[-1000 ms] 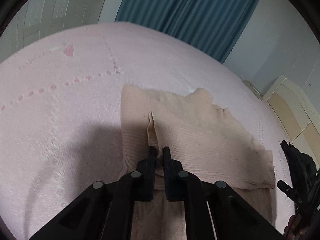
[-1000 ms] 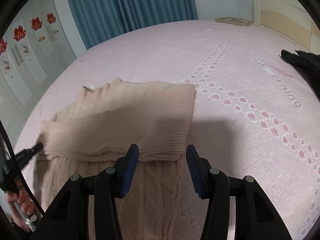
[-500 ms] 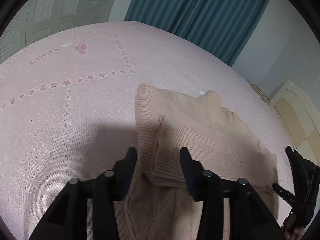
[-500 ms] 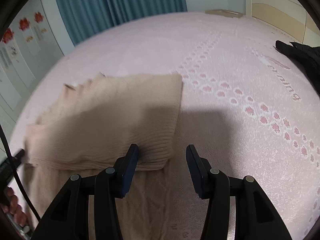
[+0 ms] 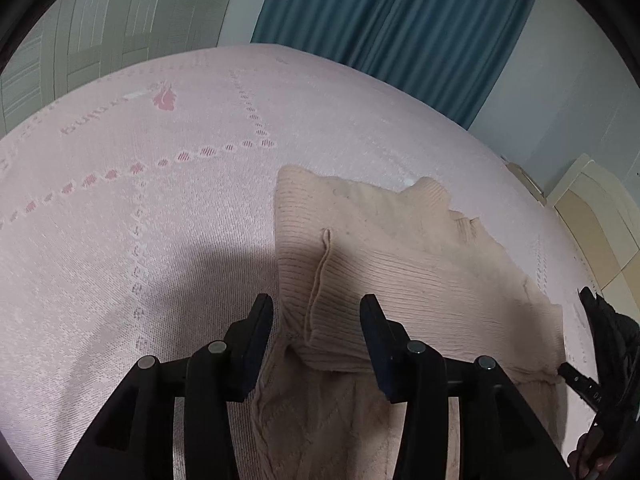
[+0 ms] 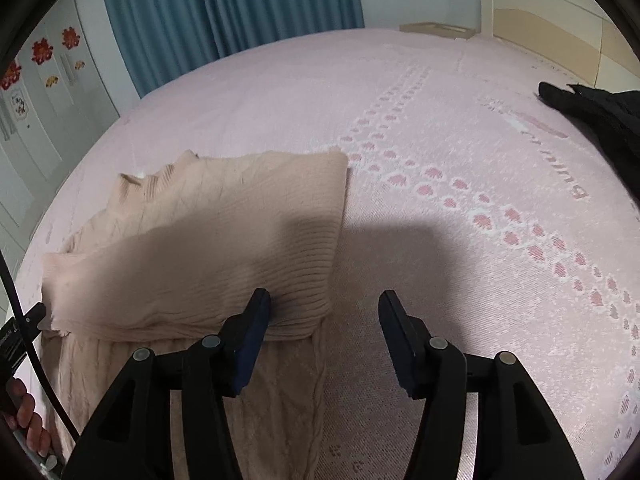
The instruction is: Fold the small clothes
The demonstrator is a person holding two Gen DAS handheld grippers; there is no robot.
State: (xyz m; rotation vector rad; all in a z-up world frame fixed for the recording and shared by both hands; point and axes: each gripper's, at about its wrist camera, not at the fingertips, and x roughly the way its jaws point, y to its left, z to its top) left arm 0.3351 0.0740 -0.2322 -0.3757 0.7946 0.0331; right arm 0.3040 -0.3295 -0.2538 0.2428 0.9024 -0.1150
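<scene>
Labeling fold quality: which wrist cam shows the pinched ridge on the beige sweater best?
Left wrist. The raised ridge runs up the folded sweater right between the open left gripper fingers. In the right wrist view the sweater looks smooth; no ridge is discernible.

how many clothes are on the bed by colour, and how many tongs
beige clothes: 1, the knit sweater, part folded on the pink bed cover
black clothes: 1, the dark garment by the far edge
tongs: 2, the left tongs and the right tongs, both open
total: 4
</scene>
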